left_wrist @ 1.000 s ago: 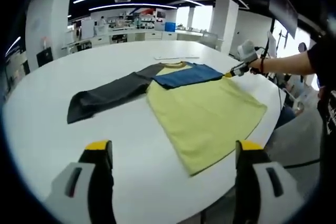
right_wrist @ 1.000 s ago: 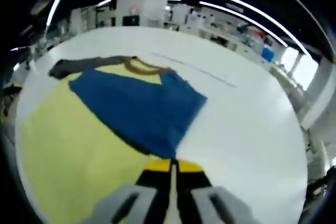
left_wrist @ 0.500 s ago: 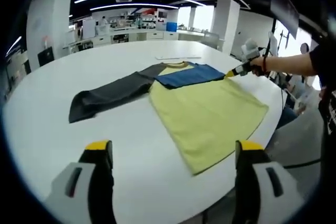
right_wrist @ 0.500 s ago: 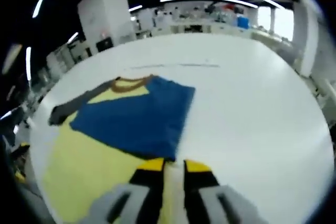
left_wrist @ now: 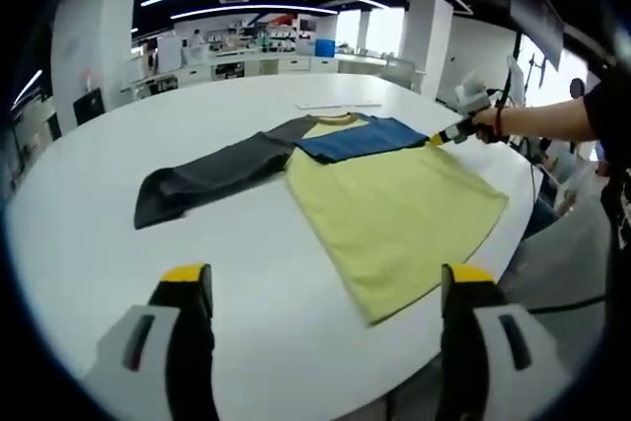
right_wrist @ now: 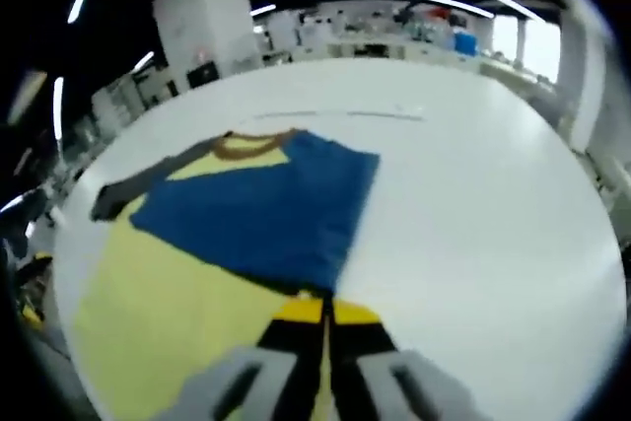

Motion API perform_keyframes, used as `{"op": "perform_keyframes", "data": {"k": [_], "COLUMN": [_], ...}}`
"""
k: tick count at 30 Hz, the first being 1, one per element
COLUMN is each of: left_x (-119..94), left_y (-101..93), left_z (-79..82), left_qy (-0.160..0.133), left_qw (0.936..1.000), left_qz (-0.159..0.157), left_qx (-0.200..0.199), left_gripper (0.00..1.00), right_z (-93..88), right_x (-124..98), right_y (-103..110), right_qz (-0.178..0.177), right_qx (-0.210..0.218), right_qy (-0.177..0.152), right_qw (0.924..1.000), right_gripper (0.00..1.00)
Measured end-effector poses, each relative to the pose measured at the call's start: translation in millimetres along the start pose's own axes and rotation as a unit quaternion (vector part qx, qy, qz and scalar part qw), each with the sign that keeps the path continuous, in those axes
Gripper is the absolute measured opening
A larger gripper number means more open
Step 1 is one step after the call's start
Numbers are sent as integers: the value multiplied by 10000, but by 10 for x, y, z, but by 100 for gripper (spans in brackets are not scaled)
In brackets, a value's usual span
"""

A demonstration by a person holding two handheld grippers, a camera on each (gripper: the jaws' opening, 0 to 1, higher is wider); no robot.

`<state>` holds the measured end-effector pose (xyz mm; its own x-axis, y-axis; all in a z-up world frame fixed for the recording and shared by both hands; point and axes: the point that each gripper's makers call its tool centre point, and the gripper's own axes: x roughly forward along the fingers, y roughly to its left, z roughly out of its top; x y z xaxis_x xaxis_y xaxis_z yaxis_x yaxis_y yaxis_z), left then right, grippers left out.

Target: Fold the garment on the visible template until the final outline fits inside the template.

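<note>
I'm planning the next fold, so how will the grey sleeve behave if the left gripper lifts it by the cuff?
The grey sleeve lies flat with soft wrinkles on the white table, so it is probably floppy and would sag. It looks thin, so likely light. The smooth tabletop suggests that it may slide and drag the yellow body a little.

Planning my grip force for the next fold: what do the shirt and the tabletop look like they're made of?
The shirt looks like a soft, matte knit, likely cotton jersey: it lies limp and flat, and the blue sleeve folds over without springing back. The table looks like hard, smooth white laminate with a faint sheen, so cloth may slide on it.
</note>
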<state>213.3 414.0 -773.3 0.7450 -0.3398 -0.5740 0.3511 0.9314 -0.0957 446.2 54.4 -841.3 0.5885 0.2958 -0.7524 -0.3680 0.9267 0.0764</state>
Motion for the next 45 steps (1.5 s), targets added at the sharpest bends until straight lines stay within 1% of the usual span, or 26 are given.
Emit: {"op": "perform_keyframes", "data": {"k": [2,4,6,12,15,16,19,20,21,22,24,26,29,30,31,33,35,37,39,40,41,43,45], "left_x": [3,7,9,6,1,-2,-8,-12,-14,-18,-22,-19,-17,-15,-14,-11,-13,-9,-10,-8,-4,15,44], "left_y": [7,20,34,83,139,154,220,267,299,332,379,478,588,632,657,777,905,992,1116,1165,1226,1289,1392], "left_z": [11,17,16,34,34,38,58,73,83,102,126,131,165,169,166,156,152,167,139,136,153,171,158], "left_qy": [-4,-9,2,8,37,40,33,7,-21,-58,-87,-128,-266,-294,-296,-318,-368,-428,-357,-356,-415,-479,-448], "left_qw": [10000,10000,10000,9999,9998,9997,9996,9994,9992,9990,9986,9978,9958,9952,9948,9926,9890,9868,9831,9813,9783,9740,9708], "left_qz": [13,29,53,150,217,234,293,333,359,392,444,526,621,657,687,867,1062,1156,1382,1469,1591,1696,1847], "left_qx": [10,16,14,1,-18,-21,-53,-103,-144,-204,-276,-390,-610,-666,-695,-794,-966,-1051,-1147,-1189,-1263,-1422,-1463], "left_gripper": [94,94,94,94,94,94,93,93,93,94,93,93,93,92,92,89,87,86,82,78,76,73,68], "right_z": [4,-11,-2,-14,-23,-16,0,21,55,65,74,127,189,218,239,256,262,278,289,296,299,301,303], "right_x": [12,-32,18,-18,-48,-25,-82,-91,-115,-143,-159,-180,-297,-338,-370,-456,-537,-585,-638,-664,-709,-777,-853], "right_y": [-92,-81,-138,-158,-124,-135,-73,-75,-64,-48,-62,-44,12,19,32,83,116,124,118,128,142,155,185], "right_qz": [-125,-147,-141,-195,-161,-97,87,111,144,166,283,468,601,625,669,745,799,855,892,916,939,950,950], "right_qx": [-145,-251,-209,-186,-159,-126,91,141,210,238,248,225,164,138,106,92,44,-25,-39,-59,-79,-100,-164], "right_qy": [33,36,46,37,35,34,-68,-137,-264,-316,-315,-447,-635,-721,-784,-870,-922,-989,-1038,-1068,-1105,-1156,-1231], "right_qw": [9998,9996,9997,9996,9997,9999,9999,9997,9993,9991,9988,9977,9960,9953,9946,9934,9925,9914,9906,9900,9894,9887,9877], "right_gripper": [0,0,0,0,0,0,1,7,17,24,38,46,61,68,73,81,86,92,96,98,99,99,99]}}
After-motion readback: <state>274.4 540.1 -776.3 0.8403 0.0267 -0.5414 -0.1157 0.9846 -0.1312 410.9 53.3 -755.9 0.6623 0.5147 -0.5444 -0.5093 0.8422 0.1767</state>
